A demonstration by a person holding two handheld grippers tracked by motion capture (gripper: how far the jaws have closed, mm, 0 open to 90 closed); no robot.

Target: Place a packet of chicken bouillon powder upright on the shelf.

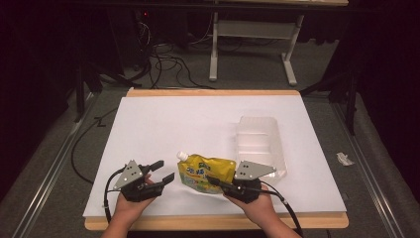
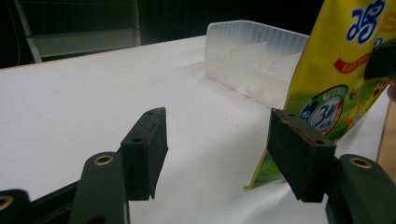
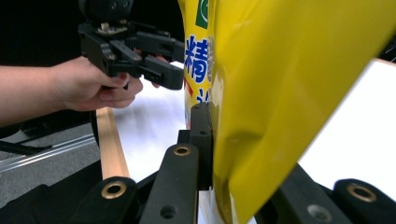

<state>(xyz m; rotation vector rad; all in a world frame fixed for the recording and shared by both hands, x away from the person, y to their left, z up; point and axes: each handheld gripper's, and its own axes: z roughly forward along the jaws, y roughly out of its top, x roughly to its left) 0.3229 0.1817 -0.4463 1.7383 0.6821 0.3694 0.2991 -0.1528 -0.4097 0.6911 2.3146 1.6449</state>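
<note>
A yellow spouted refill pouch (image 1: 205,172) with blue lettering lies near the front of the white table, its white spout pointing back left. My right gripper (image 1: 214,181) is shut on the pouch's front right edge; in the right gripper view the yellow pouch (image 3: 280,93) sits clamped between the two black jaws. My left gripper (image 1: 163,171) stands open just left of the pouch, nothing between its fingers (image 2: 145,149). In the left gripper view the pouch (image 2: 336,84) rises at the right, beside the right jaw.
A clear plastic tray (image 1: 260,144) sits right of centre, just behind the pouch, seen also as the tray (image 2: 252,60) in the left gripper view. The white sheet (image 1: 198,119) covers a wooden board. Cables and a desk frame (image 1: 252,44) lie on the floor beyond.
</note>
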